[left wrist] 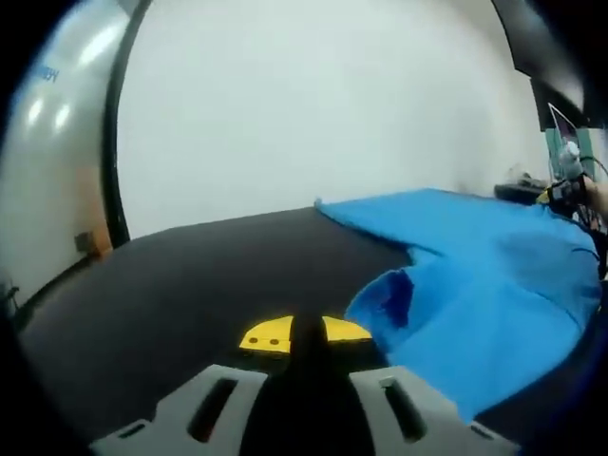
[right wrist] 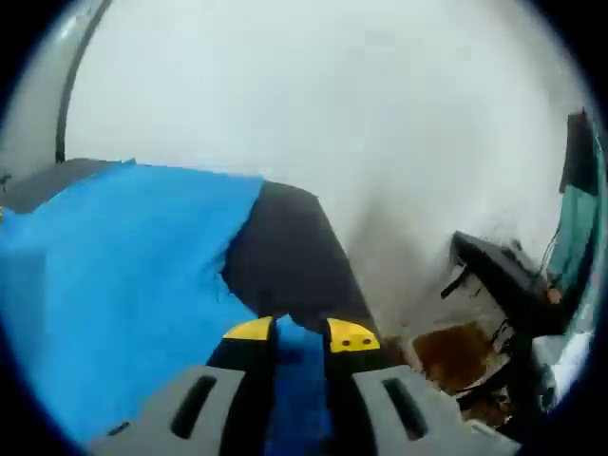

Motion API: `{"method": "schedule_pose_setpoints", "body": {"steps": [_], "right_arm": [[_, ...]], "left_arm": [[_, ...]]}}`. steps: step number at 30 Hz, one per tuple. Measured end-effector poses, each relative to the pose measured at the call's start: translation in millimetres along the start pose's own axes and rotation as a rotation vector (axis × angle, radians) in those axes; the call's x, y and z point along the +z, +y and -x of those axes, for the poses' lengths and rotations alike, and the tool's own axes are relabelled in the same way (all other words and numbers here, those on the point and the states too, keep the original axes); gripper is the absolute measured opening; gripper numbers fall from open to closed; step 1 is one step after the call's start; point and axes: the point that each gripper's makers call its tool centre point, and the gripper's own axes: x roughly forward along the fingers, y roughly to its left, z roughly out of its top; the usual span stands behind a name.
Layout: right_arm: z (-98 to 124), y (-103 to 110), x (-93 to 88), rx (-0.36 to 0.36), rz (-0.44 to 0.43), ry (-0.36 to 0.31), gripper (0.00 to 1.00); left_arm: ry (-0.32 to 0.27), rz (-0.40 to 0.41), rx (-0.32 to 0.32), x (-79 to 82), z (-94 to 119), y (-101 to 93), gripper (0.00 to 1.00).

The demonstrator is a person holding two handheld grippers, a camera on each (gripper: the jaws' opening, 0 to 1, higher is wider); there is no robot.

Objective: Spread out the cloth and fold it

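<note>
A dark table (left wrist: 190,285) is set against a plain white wall (left wrist: 313,104), and on it a blue cloth (left wrist: 494,275) is spread, rumpled in places. In the left gripper view the cloth is seen to the right, one edge curled up into a small roll just beside the left gripper (left wrist: 304,334) — the yellow-tipped jaws are drawn close together over bare tabletop, with nothing held between them. In the right gripper view the cloth (right wrist: 114,275) is stretched away to the left, and a near edge of it is pinched between the jaws of the right gripper (right wrist: 301,332) — blue fabric is seen running down between them.
</note>
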Motion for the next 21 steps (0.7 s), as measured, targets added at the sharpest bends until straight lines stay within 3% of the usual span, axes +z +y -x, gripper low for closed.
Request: {"method": "schedule_pose_setpoints", "body": {"steps": [3, 4, 6, 8, 11, 12, 14, 16, 18, 21], "right_arm": [[-14, 15, -17.7, 0.100, -0.012, 0.105, 0.00], [-16, 21, -15.9, 0.143, -0.030, 0.099, 0.00], [-13, 19, -7.5, 0.133, -0.069, 0.077, 0.00], [-11, 18, 10.8, 0.163, -0.076, 0.015, 0.00], [-4, 13, 53.2, 0.169, -0.094, -0.148, 0.00], [-1, 12, 61.8, 0.177, -0.102, -0.176, 0.00], [1, 8, 62.3, 0.176, -0.092, -0.127, 0.00], [3, 11, 57.0, 0.193, -0.138, -0.105, 0.04], [1, 21, 31.2, 0.258, -0.149, 0.001, 0.20], [-6, 25, 5.0, 0.247, -0.098, 0.068, 0.18]], "left_arm": [[0.000, 0.003, 0.004, -0.2, 0, 1.7, 0.10], [-0.001, 0.004, 0.005, -0.3, 0, 2.6, 0.10], [-0.001, 0.005, 0.010, -0.5, 0, 3.5, 0.10], [0.004, 0.001, 0.014, -1.3, 0, 3.9, 0.10], [0.012, -0.004, 0.015, -2.6, -1, 3.6, 0.10], [0.012, -0.007, 0.015, -2.6, -1, 3.6, 0.10], [0.015, -0.009, 0.020, -3.1, -1, 4.3, 0.10], [0.014, -0.012, 0.022, -3.0, 0, 4.4, 0.10], [0.010, -0.014, 0.026, -2.4, 0, 4.6, 0.10], [0.003, -0.010, 0.032, -1.0, 1, 6.2, 0.10]]}}
